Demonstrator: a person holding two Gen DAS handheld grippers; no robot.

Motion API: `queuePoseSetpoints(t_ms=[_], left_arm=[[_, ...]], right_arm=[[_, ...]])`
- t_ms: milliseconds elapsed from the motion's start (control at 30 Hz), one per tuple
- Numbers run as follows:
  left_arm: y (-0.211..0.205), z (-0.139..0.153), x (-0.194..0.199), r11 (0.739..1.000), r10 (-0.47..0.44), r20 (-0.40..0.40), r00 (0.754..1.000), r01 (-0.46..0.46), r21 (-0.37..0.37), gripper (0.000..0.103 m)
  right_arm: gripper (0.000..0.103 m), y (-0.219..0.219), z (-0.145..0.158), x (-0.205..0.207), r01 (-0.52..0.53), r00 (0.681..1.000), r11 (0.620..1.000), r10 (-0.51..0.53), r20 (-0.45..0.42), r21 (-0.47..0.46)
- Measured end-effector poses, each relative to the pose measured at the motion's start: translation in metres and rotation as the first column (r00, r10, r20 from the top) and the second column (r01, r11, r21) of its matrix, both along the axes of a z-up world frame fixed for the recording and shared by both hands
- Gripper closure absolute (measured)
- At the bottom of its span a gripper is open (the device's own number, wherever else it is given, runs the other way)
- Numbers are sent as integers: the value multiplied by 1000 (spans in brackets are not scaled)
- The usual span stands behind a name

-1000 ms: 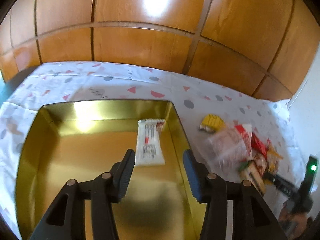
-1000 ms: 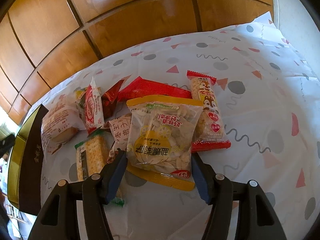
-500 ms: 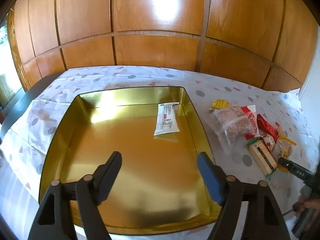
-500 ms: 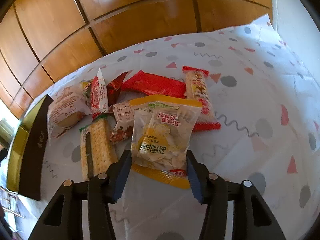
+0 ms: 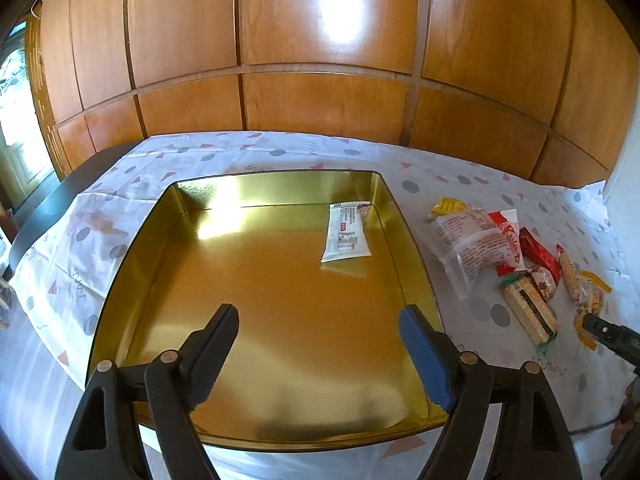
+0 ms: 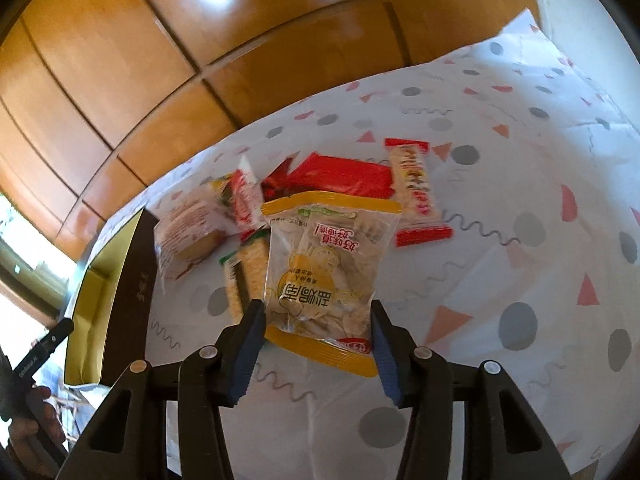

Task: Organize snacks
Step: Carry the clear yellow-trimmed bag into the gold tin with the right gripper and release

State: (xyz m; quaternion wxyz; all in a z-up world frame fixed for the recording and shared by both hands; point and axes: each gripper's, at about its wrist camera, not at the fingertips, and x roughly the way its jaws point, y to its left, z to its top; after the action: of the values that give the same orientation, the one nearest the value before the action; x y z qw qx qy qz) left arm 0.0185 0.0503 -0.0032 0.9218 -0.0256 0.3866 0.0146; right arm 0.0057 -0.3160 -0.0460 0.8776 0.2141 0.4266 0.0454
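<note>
My right gripper (image 6: 318,342) is shut on a clear yellow-edged cracker bag (image 6: 328,268) and holds it lifted above the cloth. Behind it lies a pile of snacks: a red packet (image 6: 344,178), a red-ended rice cracker stick (image 6: 416,192), a green-edged cracker pack (image 6: 246,276) and a clear bread bag (image 6: 188,236). My left gripper (image 5: 320,348) is open and empty over the near part of a gold tin tray (image 5: 132,256). A white snack bar (image 5: 346,234) lies in the tray's far right corner. The pile shows in the left wrist view (image 5: 480,240).
A white cloth with dots and triangles (image 6: 520,240) covers the table. A wooden panel wall (image 5: 320,60) stands behind it. The tray's dark side (image 6: 132,280) is left of the pile. The dark table edge (image 5: 52,204) shows at far left.
My right gripper closed on the yellow-edged bag and lifted it off the pile. My left gripper drew back and up from the white bar and opened wider.
</note>
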Motion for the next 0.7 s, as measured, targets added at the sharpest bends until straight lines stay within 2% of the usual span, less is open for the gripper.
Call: queuePoseSetpoints(t_ms=[300,467,700], left_arm=[[11,-1,-6,999,42,18,999,-42,27,17],[22,-3,-7,996,86,19,996,-87,15,17],[33,-3,-11,993,116,30,993,-116,12,17]], right_arm=[[52,19,5,-5,-59,998,998,59,2,-35],[52,45,7,-3,-151,988,988,151,-7,-25],[51,103,19,0,-314,949,949,314,7,-28]])
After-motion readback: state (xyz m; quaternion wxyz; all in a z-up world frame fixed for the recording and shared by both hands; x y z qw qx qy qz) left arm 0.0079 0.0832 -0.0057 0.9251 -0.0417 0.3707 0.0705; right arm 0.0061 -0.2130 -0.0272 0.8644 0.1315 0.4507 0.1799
